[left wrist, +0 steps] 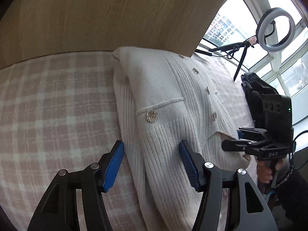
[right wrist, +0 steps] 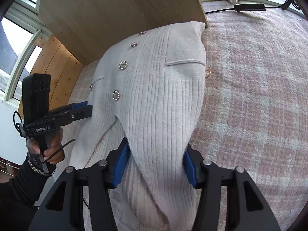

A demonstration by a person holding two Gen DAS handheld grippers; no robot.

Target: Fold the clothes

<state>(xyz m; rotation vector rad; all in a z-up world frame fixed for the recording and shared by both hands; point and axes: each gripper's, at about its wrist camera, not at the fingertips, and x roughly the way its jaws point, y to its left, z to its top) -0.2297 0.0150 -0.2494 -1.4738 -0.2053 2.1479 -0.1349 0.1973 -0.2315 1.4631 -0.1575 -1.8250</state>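
Each camera sat close above the cardigan [left wrist: 169,104] on the bed [left wrist: 48,100], looking forward toward the headboard [left wrist: 107,15]. Both views shared the cardigan, and each caught the opposite tool.

Open left claw [left wrist: 151,165] astride cream cardigan [left wrist: 163,96]

— Is any lettering legible?

— Little. In the left wrist view, the black plastic body of the right gripper [left wrist: 238,141] carries raised characters that look like "DAS".

— And in the right wrist view?

— The black plastic body of the left gripper [right wrist: 84,108] bears a small white printed line, too blurred to read with certainty.
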